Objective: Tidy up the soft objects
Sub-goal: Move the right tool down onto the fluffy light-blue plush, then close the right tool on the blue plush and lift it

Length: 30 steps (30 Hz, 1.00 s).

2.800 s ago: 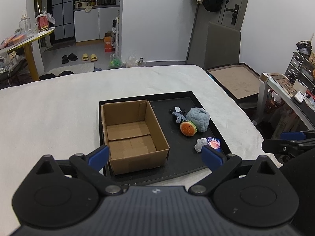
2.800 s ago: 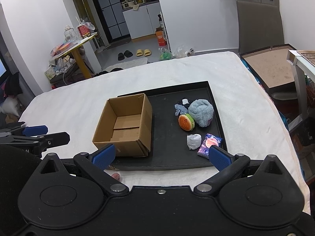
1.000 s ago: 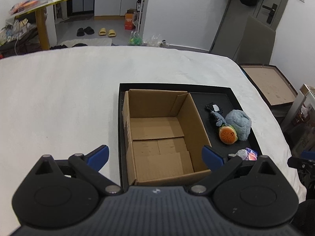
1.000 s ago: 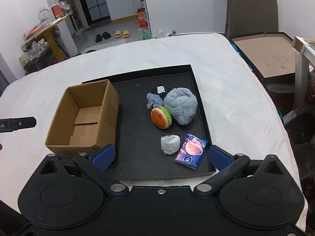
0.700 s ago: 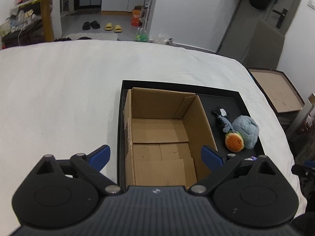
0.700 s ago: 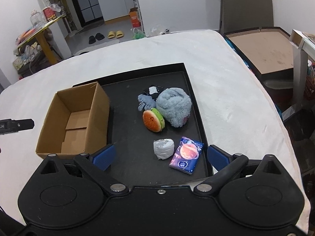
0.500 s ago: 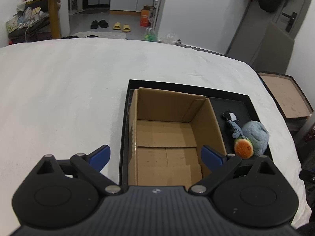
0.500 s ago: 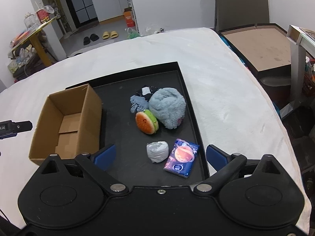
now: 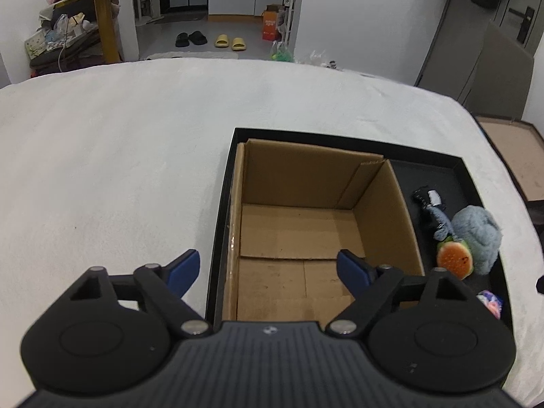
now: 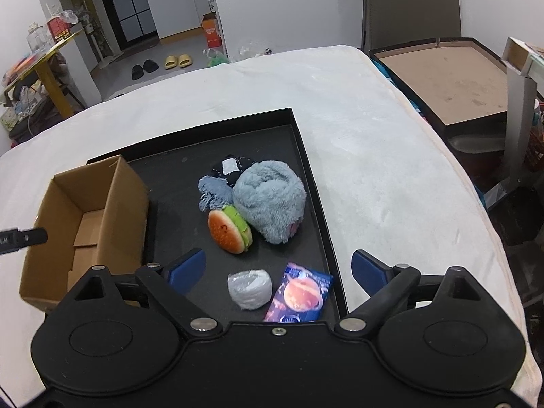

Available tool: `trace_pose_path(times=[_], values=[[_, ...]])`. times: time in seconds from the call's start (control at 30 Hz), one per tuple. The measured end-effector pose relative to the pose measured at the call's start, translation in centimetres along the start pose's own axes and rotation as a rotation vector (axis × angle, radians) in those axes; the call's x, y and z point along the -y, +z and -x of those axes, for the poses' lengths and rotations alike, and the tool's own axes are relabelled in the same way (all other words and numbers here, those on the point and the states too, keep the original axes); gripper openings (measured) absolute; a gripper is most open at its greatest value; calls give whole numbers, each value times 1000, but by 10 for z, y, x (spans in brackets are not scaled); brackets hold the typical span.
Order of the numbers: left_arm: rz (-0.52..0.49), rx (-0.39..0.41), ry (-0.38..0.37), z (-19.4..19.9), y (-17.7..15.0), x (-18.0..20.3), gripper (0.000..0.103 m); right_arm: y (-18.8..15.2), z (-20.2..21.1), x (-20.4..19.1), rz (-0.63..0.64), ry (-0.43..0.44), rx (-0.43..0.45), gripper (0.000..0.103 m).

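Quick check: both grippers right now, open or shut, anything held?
Left gripper: open, jaws just been closing, holding nothing, above the cardboard box.
Right gripper: open, jaws just been closing, holding nothing, above the tray.

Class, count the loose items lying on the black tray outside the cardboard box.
5: burger plush, fluffy grey-blue plush beside it, grey-and-black socks behind them, wrapped white bundle and planet-print packet nearest the camera. More may hide underneath the plush.

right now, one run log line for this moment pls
stage: approach | left gripper: over cardboard box, jaws closing, nothing between | right gripper: over white roll, jaws closing, nothing gripped | box: empty
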<state>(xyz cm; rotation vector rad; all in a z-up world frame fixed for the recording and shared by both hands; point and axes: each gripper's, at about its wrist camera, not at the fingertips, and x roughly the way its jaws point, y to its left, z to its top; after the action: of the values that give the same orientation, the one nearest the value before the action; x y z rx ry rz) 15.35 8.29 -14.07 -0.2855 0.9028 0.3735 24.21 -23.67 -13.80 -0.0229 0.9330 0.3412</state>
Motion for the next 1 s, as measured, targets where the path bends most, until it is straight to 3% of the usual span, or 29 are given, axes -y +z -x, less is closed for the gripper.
trace_pose_path(times=[0.3,0.57,1.0], values=[[4,-36,61,-22,-2,4,64,10,-40,4,-1,6,-21,88],[-15,-54,117,-35,0,9,39,19,-73,1,33,3,-32,85],[-11,-90,176,-49,6,3,12,32,-110,-2,70,32,-41,86]])
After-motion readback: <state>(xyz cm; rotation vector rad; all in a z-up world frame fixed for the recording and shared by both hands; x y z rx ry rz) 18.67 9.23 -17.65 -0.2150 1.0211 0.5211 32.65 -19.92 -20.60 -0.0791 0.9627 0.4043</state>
